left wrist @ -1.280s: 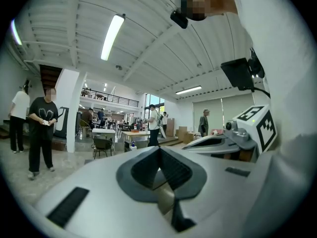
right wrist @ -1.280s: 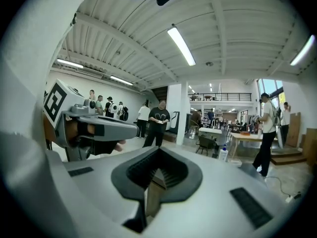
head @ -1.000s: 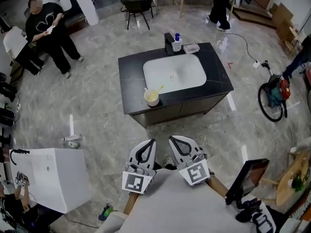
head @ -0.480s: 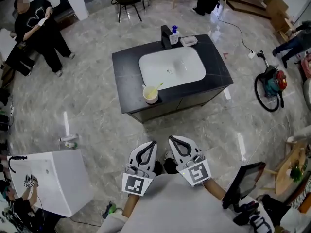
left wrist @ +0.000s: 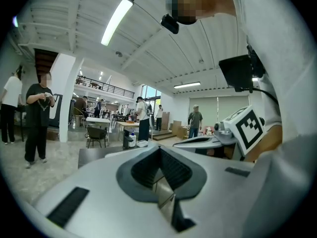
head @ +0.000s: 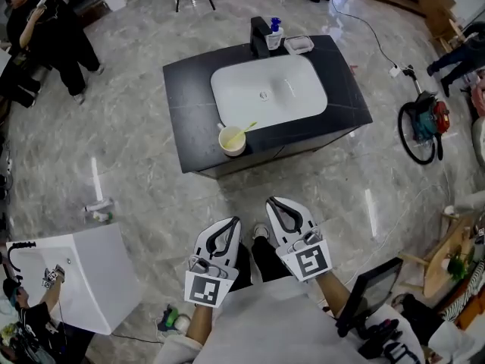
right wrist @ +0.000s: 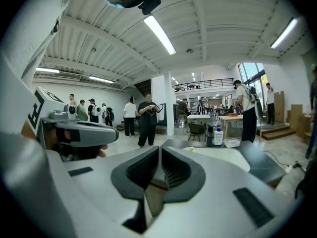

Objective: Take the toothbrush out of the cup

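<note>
A cream cup [head: 232, 140] stands at the front left edge of the black counter [head: 189, 89], beside the white basin [head: 265, 93]. A yellow-green toothbrush [head: 244, 130] leans out of it to the right. My left gripper [head: 229, 224] and right gripper [head: 277, 203] hover side by side over the floor, well short of the counter. Both are shut with nothing between their jaws. In the left gripper view the left gripper [left wrist: 159, 150] points over the counter [left wrist: 94, 155]. The right gripper [right wrist: 159, 148] points level at the counter [right wrist: 257, 160].
A black faucet [head: 260, 36], a soap bottle [head: 275, 32] and a small dish [head: 298, 45] sit at the counter's far edge. A white cabinet [head: 76, 275] stands at the lower left, a screen on a stand [head: 371, 294] at the lower right. A person [head: 45, 29] stands at the far left.
Both grippers have dropped a little lower in the head view, and the right one has rolled slightly. The counter now sits higher in the picture. Both jaws stay shut.
</note>
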The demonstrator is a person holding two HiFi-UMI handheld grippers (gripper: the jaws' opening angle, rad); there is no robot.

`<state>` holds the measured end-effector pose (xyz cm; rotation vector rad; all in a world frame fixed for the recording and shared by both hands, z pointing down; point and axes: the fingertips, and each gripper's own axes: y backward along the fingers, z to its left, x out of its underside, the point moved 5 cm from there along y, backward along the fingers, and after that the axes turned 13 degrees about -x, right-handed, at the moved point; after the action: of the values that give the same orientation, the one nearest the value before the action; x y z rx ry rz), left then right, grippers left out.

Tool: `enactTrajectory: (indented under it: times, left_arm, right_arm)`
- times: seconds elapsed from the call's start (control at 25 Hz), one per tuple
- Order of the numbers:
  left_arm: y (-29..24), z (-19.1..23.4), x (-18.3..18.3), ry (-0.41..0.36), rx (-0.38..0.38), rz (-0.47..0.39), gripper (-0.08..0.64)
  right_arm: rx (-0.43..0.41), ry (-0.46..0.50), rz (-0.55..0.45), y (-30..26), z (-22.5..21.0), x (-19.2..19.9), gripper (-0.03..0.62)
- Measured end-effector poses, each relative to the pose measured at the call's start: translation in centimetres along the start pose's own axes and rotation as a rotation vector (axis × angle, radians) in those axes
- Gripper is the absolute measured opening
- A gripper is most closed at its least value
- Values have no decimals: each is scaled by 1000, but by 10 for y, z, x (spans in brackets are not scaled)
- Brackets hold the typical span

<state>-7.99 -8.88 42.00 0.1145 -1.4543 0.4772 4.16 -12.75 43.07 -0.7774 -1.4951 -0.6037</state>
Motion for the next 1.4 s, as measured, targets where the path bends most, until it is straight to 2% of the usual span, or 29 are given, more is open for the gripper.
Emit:
enactTrajectory:
  times: [0.12, 0.36, 0.44, 0.52, 0.6, 0.76, 0.92, 1.0, 1.08, 1.12, 1.24, 1.4]
  left_arm:
    - [-7, 6, 4, 4, -3, 11, 3]
    - [-17, 14, 9, 9, 1, 27, 4]
    - [-20, 16, 11, 15, -1, 32, 3]
    - [-24, 19, 13, 17, -1, 37, 3]
    - [-28, 22, 16, 19, -4, 41, 3]
    - [-40, 30, 24, 23, -17, 40, 3]
    - [-47, 35, 33, 12, -19, 54, 3]
    - [-49, 38, 41, -40, -2, 80, 3]
    - [-50, 40, 51, -134, 38, 117, 3]
    - [-51, 41, 56, -145, 42, 126, 3]
    - [-56, 46, 67, -86, 15, 128, 3]
    - [-57, 50, 80, -74, 10, 151, 3]
  right_arm:
    - [10, 0, 16, -9, -10, 7, 8]
    - [-3, -38, 35, -26, -19, 18, 65]
    - [2, -48, 1, -32, -22, 17, 107]
    - [6, -65, 43, -34, -25, 25, 124]
    - [7, -79, 99, -36, -29, 37, 129]
    - [31, -68, 44, -49, -46, 45, 129]
    - [47, -66, 39, -65, -64, 59, 130]
    - [52, -61, 37, -73, -71, 64, 130]
    - [60, -65, 35, -79, -76, 71, 130]
    - [64, -67, 36, -82, -79, 75, 130]
    - [72, -71, 42, -91, -88, 88, 130]
    - [69, -85, 44, -103, -96, 102, 130]
